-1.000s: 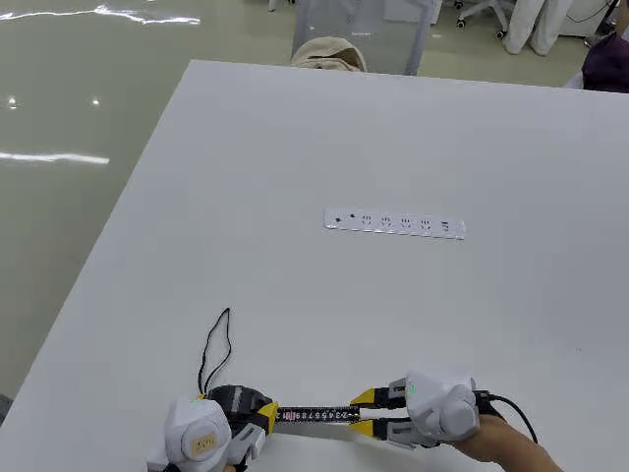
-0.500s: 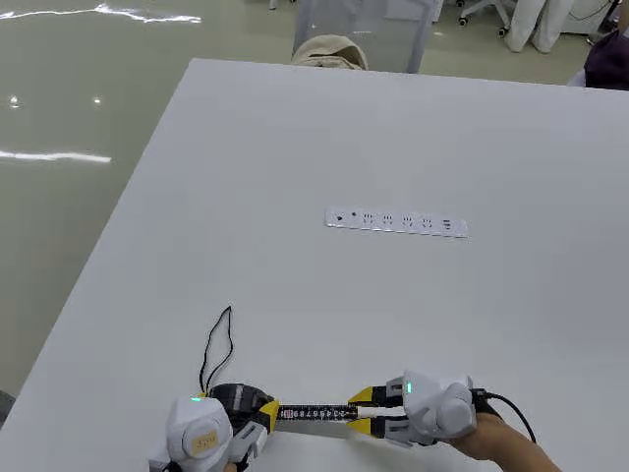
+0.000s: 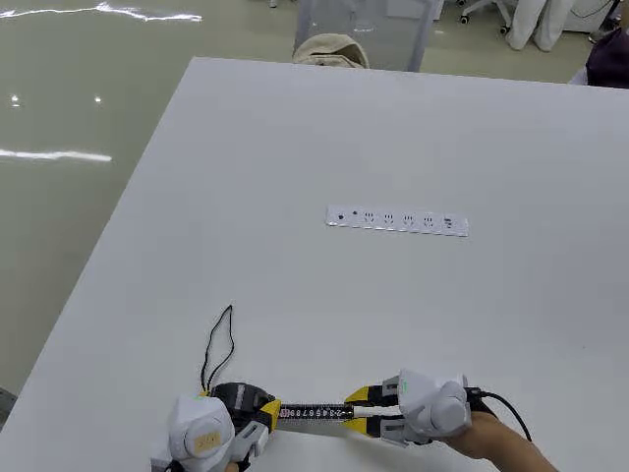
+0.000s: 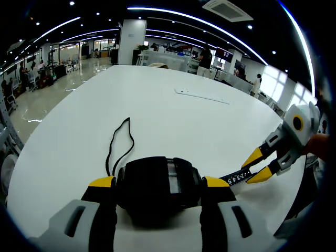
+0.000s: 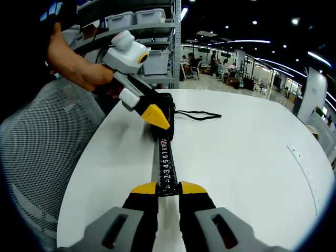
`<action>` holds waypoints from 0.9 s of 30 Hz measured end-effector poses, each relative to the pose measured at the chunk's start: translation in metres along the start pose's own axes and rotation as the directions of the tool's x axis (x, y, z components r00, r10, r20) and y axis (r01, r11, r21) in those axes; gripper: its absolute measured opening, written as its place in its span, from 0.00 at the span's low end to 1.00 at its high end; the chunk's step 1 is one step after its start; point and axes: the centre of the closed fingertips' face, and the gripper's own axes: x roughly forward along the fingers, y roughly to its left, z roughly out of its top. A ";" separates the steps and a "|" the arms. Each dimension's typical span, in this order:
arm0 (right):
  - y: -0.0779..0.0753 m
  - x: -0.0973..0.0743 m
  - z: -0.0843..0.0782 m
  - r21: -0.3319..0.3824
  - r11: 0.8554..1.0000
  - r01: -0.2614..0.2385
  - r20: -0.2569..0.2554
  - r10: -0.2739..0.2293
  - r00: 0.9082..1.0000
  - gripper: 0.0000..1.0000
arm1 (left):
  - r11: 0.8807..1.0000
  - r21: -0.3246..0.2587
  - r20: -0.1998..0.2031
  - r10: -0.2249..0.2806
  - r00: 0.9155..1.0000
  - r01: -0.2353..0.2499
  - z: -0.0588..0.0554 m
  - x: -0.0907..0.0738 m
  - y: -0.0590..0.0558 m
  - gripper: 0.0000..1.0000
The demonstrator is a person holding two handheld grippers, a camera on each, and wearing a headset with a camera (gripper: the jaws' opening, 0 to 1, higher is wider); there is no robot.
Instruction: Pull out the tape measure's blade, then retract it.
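A black tape measure (image 4: 159, 186) rests on the white table near its front edge, clamped between the yellow-tipped jaws of my left gripper (image 4: 159, 182). The same tape measure (image 3: 239, 401) sits beside the left gripper (image 3: 257, 415) in the head view. Its black blade (image 5: 165, 163) with white numbers runs a short way across the table to my right gripper (image 5: 168, 188), which is shut on the blade's end. In the head view the blade (image 3: 313, 413) spans the gap between the left gripper and the right gripper (image 3: 358, 411). A black wrist cord (image 3: 217, 346) trails from the case.
A white power strip (image 3: 396, 220) lies flat in the middle of the table (image 3: 393, 138). A mesh chair back (image 5: 47, 157) stands close behind the front edge. The table's left edge drops to a shiny floor.
The right gripper has crept left toward the tape measure, so the exposed blade is a little shorter. The left gripper holds the case still.
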 end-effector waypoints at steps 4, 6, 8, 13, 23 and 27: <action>0.000 0.001 0.000 0.000 1.000 0.000 0.002 0.000 1.000 0.13 | 1.000 -0.002 -0.001 -0.001 1.000 0.001 0.000 0.001 0.000 0.61; 0.000 0.002 0.001 0.000 1.000 0.001 0.002 -0.001 1.000 0.13 | 1.000 -0.001 0.000 0.000 1.000 0.000 -0.001 0.001 0.000 0.61; 0.000 0.002 0.002 -0.001 1.000 0.000 0.003 0.000 1.000 0.13 | 1.000 -0.001 -0.001 -0.001 1.000 0.001 0.000 0.000 0.000 0.61; 0.001 0.004 0.003 0.001 1.000 -0.001 0.003 0.001 1.000 0.13 | 1.000 -0.001 -0.002 -0.001 1.000 0.001 -0.001 0.001 0.000 0.61; 0.000 0.009 0.003 0.003 1.000 -0.004 0.005 0.004 1.000 0.13 | 1.000 -0.005 0.000 -0.004 1.000 0.004 0.000 0.001 0.000 0.61; 0.001 0.010 0.006 0.003 1.000 -0.006 0.006 0.006 1.000 0.13 | 1.000 -0.007 0.000 -0.005 1.000 0.005 -0.001 0.001 0.001 0.61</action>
